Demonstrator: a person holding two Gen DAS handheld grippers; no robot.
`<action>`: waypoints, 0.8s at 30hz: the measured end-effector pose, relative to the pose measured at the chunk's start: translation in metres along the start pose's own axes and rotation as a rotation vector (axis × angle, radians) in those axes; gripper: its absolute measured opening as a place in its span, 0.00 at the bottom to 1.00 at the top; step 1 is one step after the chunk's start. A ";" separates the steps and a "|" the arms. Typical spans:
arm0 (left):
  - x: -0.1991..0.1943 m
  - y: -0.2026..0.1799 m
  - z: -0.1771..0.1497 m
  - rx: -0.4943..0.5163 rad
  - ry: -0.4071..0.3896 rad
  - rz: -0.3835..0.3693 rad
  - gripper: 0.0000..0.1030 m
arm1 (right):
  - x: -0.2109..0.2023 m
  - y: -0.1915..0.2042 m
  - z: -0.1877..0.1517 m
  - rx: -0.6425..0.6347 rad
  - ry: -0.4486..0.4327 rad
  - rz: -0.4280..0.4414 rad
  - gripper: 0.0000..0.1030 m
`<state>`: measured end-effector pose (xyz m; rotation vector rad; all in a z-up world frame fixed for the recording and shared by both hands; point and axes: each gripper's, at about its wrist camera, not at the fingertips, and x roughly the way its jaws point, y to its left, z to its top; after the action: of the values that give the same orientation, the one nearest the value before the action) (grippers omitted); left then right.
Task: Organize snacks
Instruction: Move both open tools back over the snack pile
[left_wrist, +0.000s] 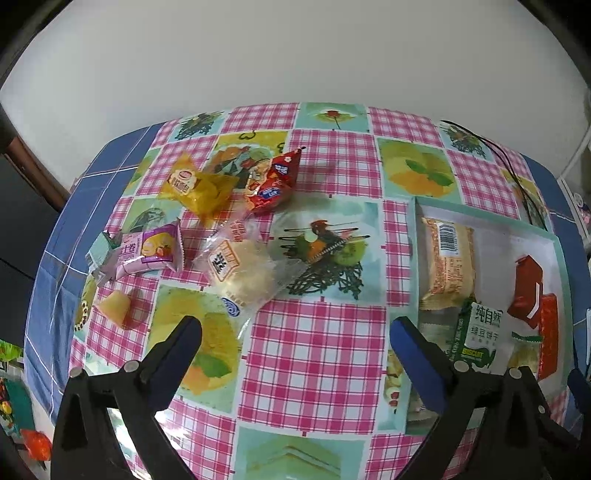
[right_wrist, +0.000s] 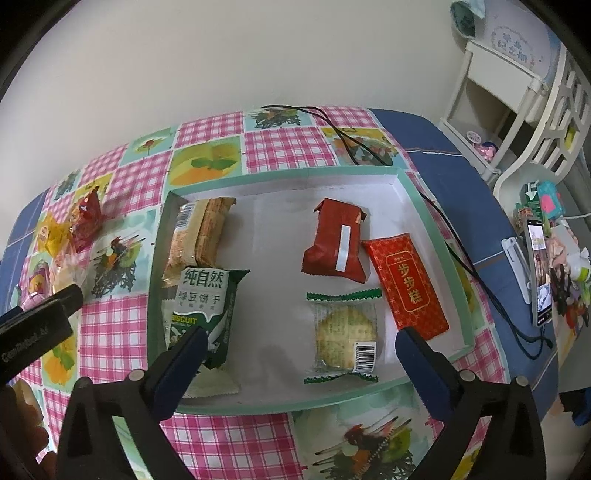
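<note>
Loose snacks lie on the patterned tablecloth in the left wrist view: a yellow packet (left_wrist: 197, 188), a red packet (left_wrist: 273, 181), a purple packet (left_wrist: 153, 251), a clear-wrapped pastry (left_wrist: 243, 273) and a small yellow jelly (left_wrist: 114, 304). My left gripper (left_wrist: 295, 343) is open and empty, hovering in front of them. A white tray with a green rim (right_wrist: 280, 175) holds a wafer pack (right_wrist: 201, 232), a green biscuit pack (right_wrist: 201, 306), a dark red packet (right_wrist: 336, 242), a red bar (right_wrist: 406, 280) and a clear-wrapped cracker (right_wrist: 345, 334). My right gripper (right_wrist: 301, 349) is open and empty above the tray's near side.
A black cable (right_wrist: 461, 258) runs across the table past the tray's right side. A phone on a stand (right_wrist: 539, 273) and clutter sit at the far right. A white shelf (right_wrist: 506, 92) stands by the wall. The tray also shows in the left wrist view (left_wrist: 487, 218).
</note>
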<state>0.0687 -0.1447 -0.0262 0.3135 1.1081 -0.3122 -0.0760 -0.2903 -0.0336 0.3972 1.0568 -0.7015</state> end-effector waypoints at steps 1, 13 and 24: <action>0.000 0.003 0.000 -0.005 0.000 -0.006 0.99 | 0.000 0.002 0.000 -0.003 -0.001 -0.001 1.00; 0.001 0.044 0.002 -0.035 0.021 0.003 0.99 | -0.005 0.048 -0.004 -0.052 -0.003 0.041 1.00; 0.009 0.112 0.001 -0.138 0.049 0.020 0.99 | -0.004 0.107 -0.013 -0.137 0.018 0.083 1.00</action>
<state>0.1183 -0.0435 -0.0239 0.2105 1.1681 -0.2098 -0.0112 -0.2041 -0.0392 0.3277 1.0920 -0.5495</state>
